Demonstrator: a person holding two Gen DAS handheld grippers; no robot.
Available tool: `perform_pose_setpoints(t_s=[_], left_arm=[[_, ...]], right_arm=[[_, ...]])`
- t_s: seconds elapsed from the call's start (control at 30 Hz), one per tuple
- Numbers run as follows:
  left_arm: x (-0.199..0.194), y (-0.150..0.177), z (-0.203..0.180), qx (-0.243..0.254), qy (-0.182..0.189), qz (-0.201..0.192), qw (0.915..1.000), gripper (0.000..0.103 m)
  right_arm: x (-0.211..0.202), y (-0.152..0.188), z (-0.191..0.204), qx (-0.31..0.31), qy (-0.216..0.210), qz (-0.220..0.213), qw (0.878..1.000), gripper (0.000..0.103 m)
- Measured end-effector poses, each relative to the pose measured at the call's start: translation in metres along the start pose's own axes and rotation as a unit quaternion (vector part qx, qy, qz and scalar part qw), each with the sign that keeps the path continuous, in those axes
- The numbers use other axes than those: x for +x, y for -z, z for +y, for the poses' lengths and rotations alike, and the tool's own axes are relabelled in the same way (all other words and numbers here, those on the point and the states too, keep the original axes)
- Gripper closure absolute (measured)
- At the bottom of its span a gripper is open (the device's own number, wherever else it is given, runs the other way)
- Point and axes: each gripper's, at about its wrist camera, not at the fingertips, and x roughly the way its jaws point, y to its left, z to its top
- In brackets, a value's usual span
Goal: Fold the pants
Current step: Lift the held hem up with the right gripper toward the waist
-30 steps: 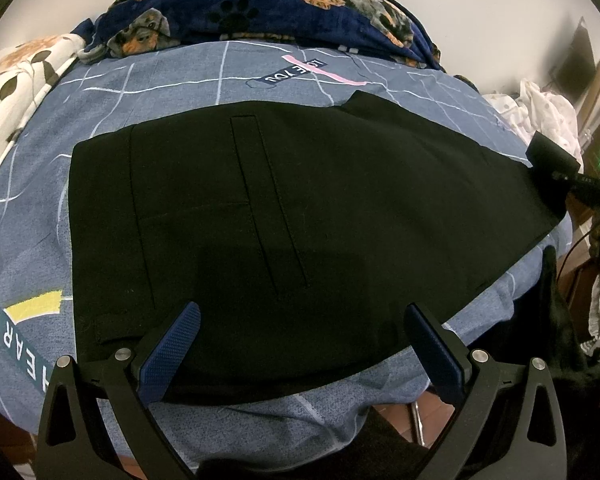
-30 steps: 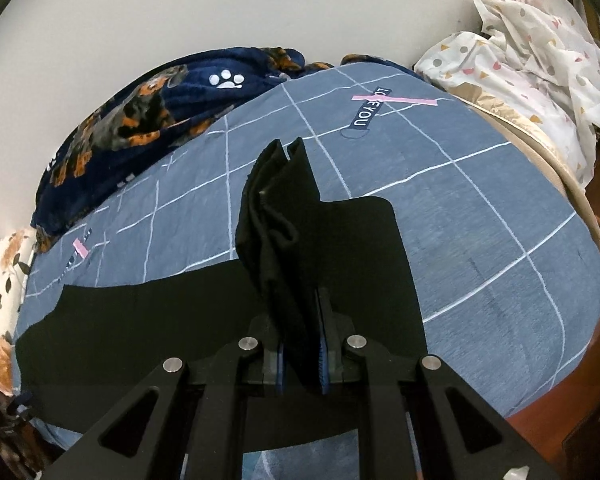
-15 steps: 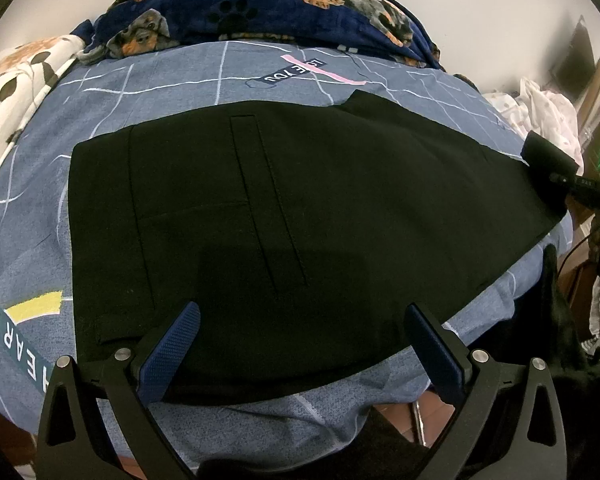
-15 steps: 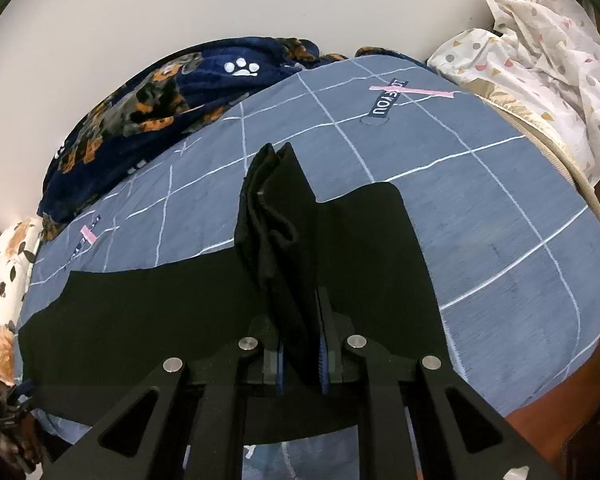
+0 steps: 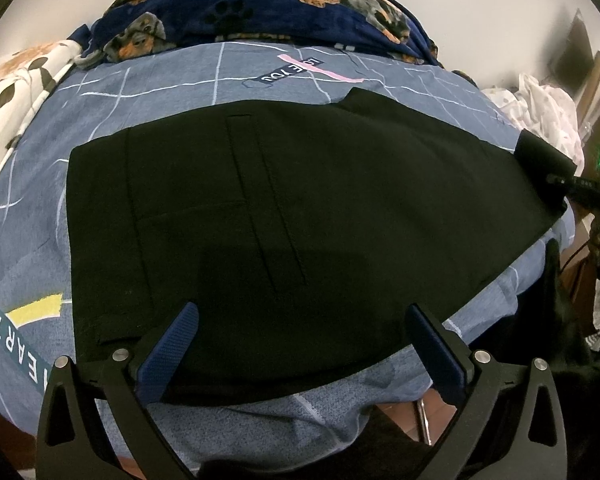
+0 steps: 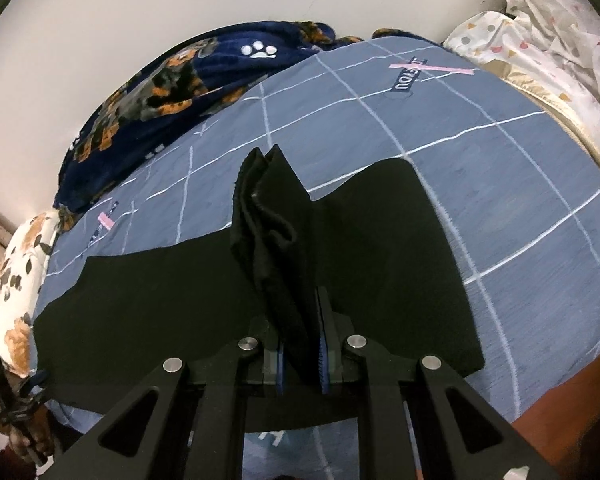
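Black pants (image 5: pixel 300 200) lie flat across the blue checked bed sheet (image 5: pixel 160 92), waistband end to the left. My left gripper (image 5: pixel 302 340) hovers open just above their near edge, blue pads wide apart, nothing between them. In the right wrist view my right gripper (image 6: pixel 302 332) is shut on the bunched leg end (image 6: pixel 272 208), which stands up between the pads above the rest of the pants (image 6: pixel 380 260). In the left wrist view that lifted leg end (image 5: pixel 540 156) shows at the far right, with the right gripper (image 5: pixel 568 180) behind it.
A navy dog-print blanket (image 5: pixel 260 4) lies along the wall side of the bed. A floral pillow (image 5: pixel 16 80) sits at the left and a heap of white spotted cloth (image 6: pixel 540 24) at the right. The bed's near edge drops to a reddish floor (image 6: pixel 560 420).
The right gripper has shifted a little and sunk slightly, still carrying the leg end. The left gripper and the spread pants have stayed put.
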Motion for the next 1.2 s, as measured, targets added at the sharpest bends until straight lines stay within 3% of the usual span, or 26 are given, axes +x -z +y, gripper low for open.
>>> perform_pose_setpoints(t_s=[0.73, 1.2], left_arm=[[0.002, 0.002, -0.002, 0.009, -0.007, -0.001, 0.9999, 0.000], [0.002, 0.002, -0.002, 0.011, -0.009, -0.001, 0.9999, 0.000]], right_arm=[[0.013, 0.013, 0.024, -0.020, -0.017, 0.018, 0.999, 0.090], [0.024, 0.025, 0.059, -0.067, -0.036, 0.033, 0.997, 0.090]])
